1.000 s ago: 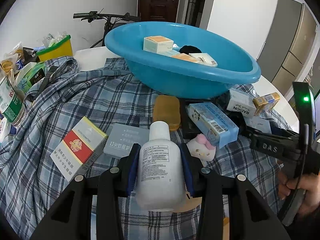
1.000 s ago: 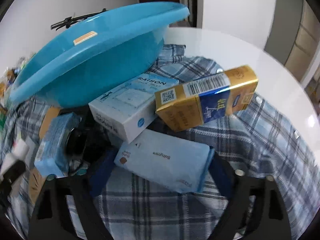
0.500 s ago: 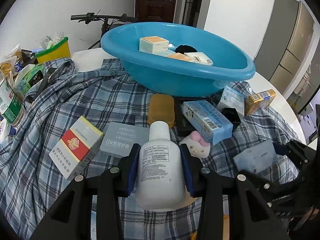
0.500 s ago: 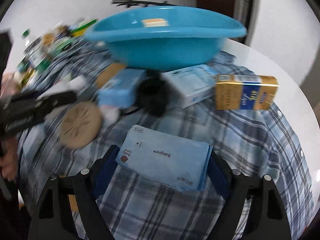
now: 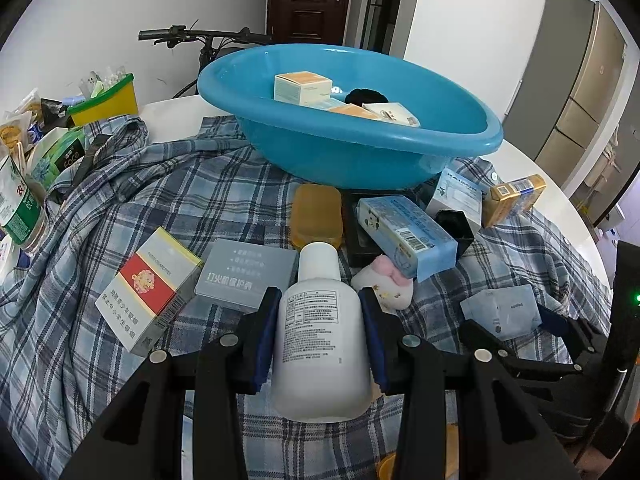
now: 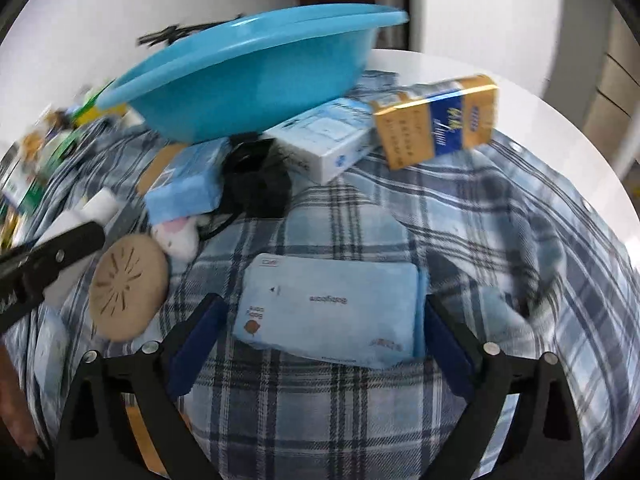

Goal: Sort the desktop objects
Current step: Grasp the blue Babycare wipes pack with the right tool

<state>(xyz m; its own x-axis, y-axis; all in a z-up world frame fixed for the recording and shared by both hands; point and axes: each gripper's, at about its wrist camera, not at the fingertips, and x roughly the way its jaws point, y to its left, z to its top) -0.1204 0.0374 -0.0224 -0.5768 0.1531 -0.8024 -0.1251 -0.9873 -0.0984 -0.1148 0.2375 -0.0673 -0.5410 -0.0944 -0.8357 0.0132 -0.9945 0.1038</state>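
White bottle (image 5: 322, 336) between left gripper (image 5: 320, 344) fingers (image 5: 267, 334), before blue basin (image 5: 348, 152)

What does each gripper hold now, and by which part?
The left gripper clamps the white bottle by the sides of its body. The right gripper holds nothing: its jaws are opening around the light blue packet lying between them.

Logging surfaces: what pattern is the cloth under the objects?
Blue, white and dark plaid, a checked cloth; the left wrist view shows it best.
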